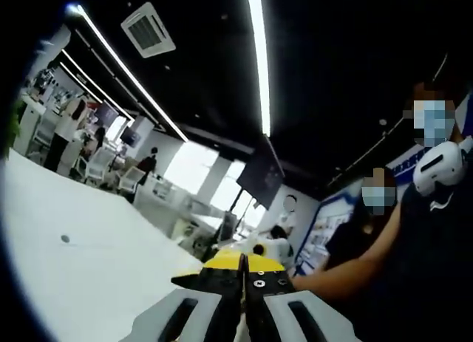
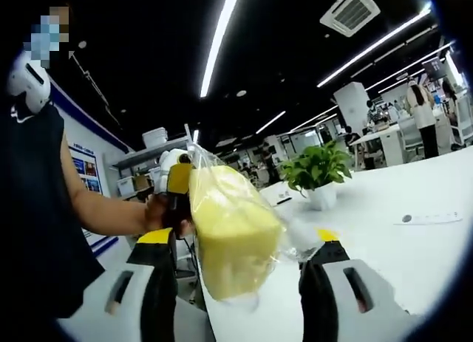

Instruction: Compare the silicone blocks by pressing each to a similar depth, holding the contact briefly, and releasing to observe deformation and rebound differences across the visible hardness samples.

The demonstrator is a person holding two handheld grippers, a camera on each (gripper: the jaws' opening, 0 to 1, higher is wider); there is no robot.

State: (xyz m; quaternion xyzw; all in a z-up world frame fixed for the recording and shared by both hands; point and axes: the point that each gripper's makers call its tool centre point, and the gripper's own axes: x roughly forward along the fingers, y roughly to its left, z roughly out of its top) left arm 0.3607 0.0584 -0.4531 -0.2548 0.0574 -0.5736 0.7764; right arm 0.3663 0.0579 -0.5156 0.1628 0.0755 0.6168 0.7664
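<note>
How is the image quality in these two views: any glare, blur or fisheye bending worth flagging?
Left gripper view: the ceiling light strip blows out to white and curves with the fisheye, the white table is washed out, and the background is soft. Right gripper view: the pale yellow block in clear plastic wrap is blurred between the wide-open jaws, with glare on the wrap; the green potted plant looks sharper.

A wide white table (image 1: 81, 261) stretches away on the left in the left gripper view, with a small dark spot (image 1: 65, 238) on its surface, and beyond it an open office with white chairs (image 1: 100, 165) and a person standing (image 1: 148, 165) far off. Overhead, a long bright light strip (image 1: 259, 57) and a square ceiling vent (image 1: 148, 29) hang from a black ceiling. In the right gripper view, a leafy green potted plant (image 2: 318, 172) stands on the table, and a flat strip of paper (image 2: 432, 219) lies to its right.
</note>
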